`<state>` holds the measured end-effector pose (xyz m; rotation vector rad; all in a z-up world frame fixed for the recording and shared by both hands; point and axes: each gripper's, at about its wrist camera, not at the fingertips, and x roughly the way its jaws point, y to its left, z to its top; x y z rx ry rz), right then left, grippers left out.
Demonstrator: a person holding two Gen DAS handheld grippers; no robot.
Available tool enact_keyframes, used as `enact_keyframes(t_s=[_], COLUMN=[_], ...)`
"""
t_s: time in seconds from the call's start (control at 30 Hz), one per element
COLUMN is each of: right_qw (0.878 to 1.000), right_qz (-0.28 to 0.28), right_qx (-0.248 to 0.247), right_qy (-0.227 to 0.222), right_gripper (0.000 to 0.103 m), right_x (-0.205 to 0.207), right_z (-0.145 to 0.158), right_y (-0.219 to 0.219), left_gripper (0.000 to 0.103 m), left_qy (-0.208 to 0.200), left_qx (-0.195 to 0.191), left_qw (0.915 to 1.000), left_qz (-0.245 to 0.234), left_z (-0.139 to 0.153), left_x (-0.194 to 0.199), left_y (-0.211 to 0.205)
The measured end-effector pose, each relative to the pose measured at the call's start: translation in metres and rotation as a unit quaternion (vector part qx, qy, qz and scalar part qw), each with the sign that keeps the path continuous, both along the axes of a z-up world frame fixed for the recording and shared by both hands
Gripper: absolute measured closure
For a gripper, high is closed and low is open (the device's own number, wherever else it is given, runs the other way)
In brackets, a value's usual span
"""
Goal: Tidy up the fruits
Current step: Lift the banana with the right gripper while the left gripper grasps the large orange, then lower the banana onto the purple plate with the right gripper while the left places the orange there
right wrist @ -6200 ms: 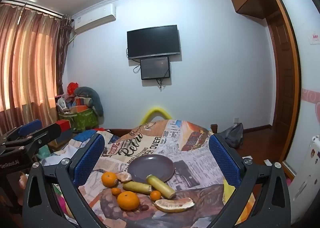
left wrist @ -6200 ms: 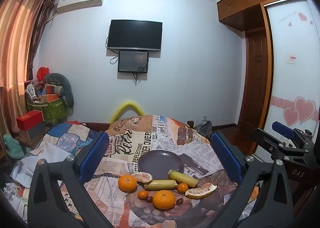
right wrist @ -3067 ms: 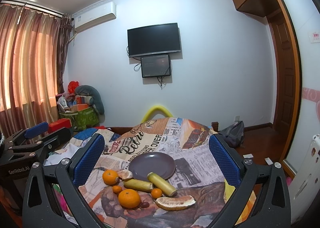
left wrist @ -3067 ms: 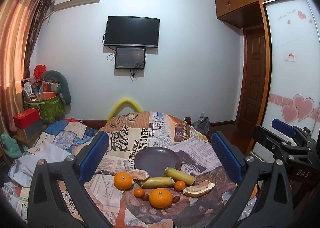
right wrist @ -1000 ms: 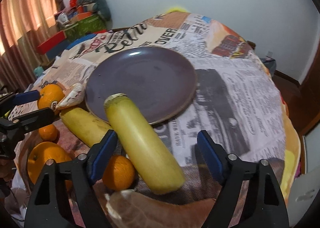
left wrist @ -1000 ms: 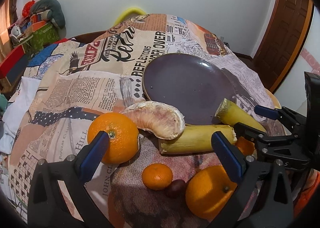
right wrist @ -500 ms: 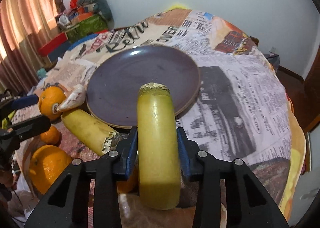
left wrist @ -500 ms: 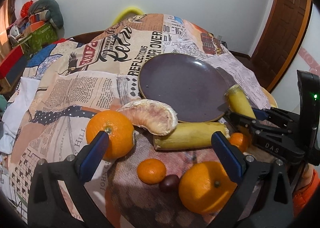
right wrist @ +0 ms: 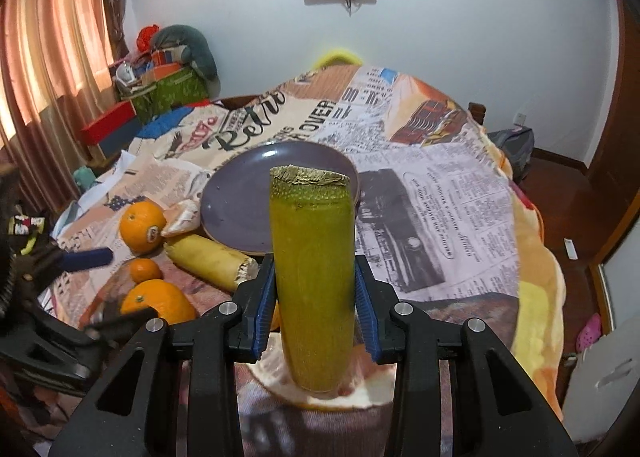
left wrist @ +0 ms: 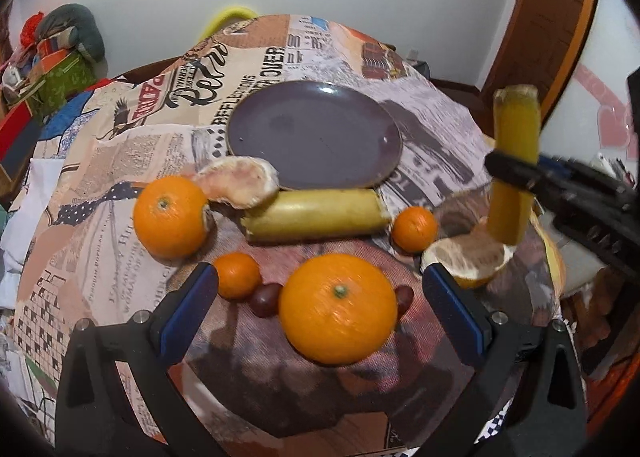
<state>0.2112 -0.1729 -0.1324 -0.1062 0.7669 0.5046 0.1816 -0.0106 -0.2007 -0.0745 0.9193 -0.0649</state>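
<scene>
Right wrist view: right gripper (right wrist: 315,299) jaws clamp the sugarcane piece (right wrist: 312,277) mid-length; left gripper (left wrist: 320,313) jaws wide. A tilt could slip it short of the plate (right wrist: 240,193).

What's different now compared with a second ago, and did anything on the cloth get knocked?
The right gripper, open around the yellow-green stalk piece a second ago, has shut on it and lifted it off the cloth, upright. The left gripper has moved toward the big orange, still open and holding nothing. The purple plate, the second stalk piece, the pomelo segments and the other oranges lie as before.
</scene>
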Motion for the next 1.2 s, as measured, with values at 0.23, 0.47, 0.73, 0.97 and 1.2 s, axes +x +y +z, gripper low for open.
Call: enact_keyframes(t_s=[0.23, 0.47, 0.73, 0.97, 1.2], right_qw=[1.0, 1.0, 1.0, 1.0, 0.999], right_qz=[-0.01, -0.016, -0.017, -0.013, -0.011], right_qx=[0.011, 0.014, 0.018, 0.021, 0.027], right_qy=[-0.008, -0.008, -0.012, -0.015, -0.022], right_gripper=[0.07, 0.07, 0.07, 0.07, 0.07], right_x=[-0.017, -0.027, -0.028, -0.02, -0.007], right_z=[0.008, 0.009, 0.008, 0.01, 0.013], right_y=[-0.009, -0.015, -0.013, -0.007, 0.002], left_gripper=[0.009, 0.025, 0.036, 0.036, 0.036], left_qy=[0.02, 0.033, 0.032, 0.01, -0.041], left_qx=[0.0, -0.013, -0.019, -0.028, -0.029], left_qw=[0.9998, 0.9993, 0.9993, 0.9995, 0.9987], left_qz=[0.003, 0.012, -0.004, 0.002, 0.014], left_z=[-0.015, -0.028, -0.019, 0.0, 0.036], left_x=[0.005, 0.008, 0.007, 0.007, 0.019], left_y=[-0.005, -0.003, -0.003, 0.006, 0.021])
